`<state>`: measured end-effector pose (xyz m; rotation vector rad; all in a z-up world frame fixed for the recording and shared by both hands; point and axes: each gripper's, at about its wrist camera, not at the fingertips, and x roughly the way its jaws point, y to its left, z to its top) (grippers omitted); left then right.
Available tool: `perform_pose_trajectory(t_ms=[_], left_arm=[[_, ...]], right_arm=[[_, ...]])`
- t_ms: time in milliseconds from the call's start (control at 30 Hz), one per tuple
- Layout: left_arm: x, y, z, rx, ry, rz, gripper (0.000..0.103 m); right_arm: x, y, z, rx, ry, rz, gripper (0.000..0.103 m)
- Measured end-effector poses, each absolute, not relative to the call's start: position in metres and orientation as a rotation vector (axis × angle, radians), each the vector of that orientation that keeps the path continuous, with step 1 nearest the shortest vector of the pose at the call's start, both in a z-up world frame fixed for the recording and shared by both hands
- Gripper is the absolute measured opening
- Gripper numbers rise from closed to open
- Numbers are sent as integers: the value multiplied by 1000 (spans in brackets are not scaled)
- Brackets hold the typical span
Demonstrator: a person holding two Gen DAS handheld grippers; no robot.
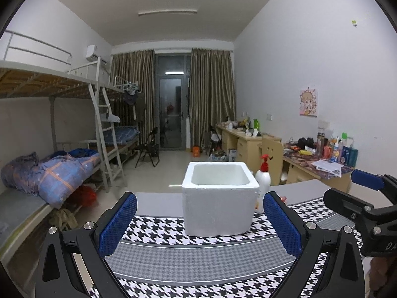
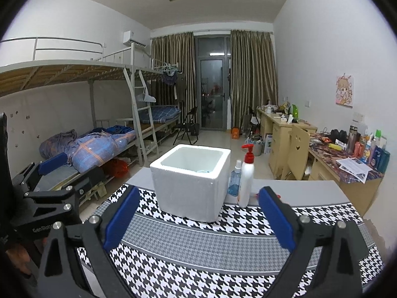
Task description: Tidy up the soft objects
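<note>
Both tools [image 1: 199, 219] [image 2: 198, 219] wide before foam box [image 1: 218, 198]

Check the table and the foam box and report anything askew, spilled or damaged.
Nothing stands out. The white foam box sits upright and open-topped on the houndstooth cloth, with a pump bottle and a small blue spray bottle standing upright beside it. No spill shows. Something pale blue lies inside the box, too hidden to identify.
</note>
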<state>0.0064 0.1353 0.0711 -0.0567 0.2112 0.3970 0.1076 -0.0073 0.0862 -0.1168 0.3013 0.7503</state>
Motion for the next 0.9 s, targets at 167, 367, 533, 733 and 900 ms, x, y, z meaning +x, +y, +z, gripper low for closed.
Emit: perform_pose_trajectory(t_ms=[167,367,533,733,900], left_arm=[[1,127,57,-77,223,373,102],[-7,121,40,-77,200,393,102],[-10,119,29,-84,201,399,102],[-13,115,15,-60,210,397,102],[-17,114,5,-74,194,404,102]], right_arm=[[91,-13,73,-126,242,749,102],[78,-25,57,-83,214,746,102],[78,-32,41,-67,204,710,102],[81,-42,27,-46,210,673,102],[74,-50,16,-50,171,636,102]])
